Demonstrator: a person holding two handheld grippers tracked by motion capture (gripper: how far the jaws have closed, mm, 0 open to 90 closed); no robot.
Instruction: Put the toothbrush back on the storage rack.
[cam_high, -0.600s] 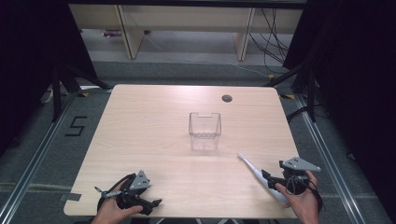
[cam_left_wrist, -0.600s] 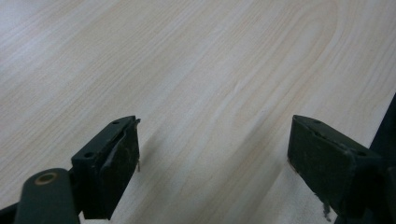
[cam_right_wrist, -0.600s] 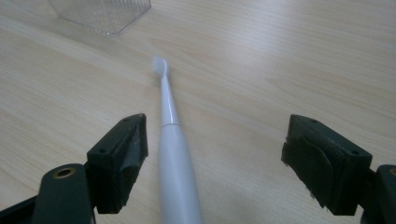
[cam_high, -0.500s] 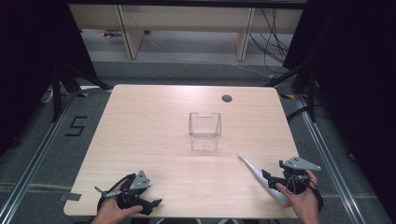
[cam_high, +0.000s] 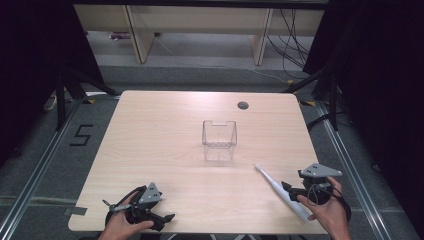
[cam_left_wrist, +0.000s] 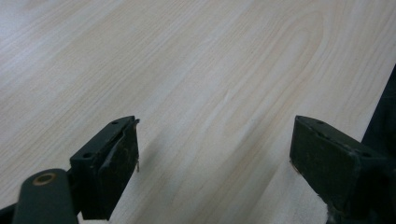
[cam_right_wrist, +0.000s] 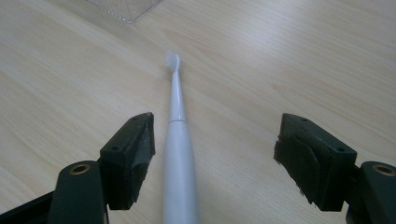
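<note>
Light, stiff, slippery toothbrush (cam_right_wrist: 177, 140) on the table (cam_high: 165, 130); right tool (cam_right_wrist: 224, 158) gapes around its thick handle, gripping nothing; left tool (cam_left_wrist: 215, 163) wide, empty.

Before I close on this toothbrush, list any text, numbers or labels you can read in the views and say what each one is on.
"5" - a black number marked on the grey floor left of the light wooden table.
No print can be seen on the white electric toothbrush, the clear plastic box or either tool.
</note>
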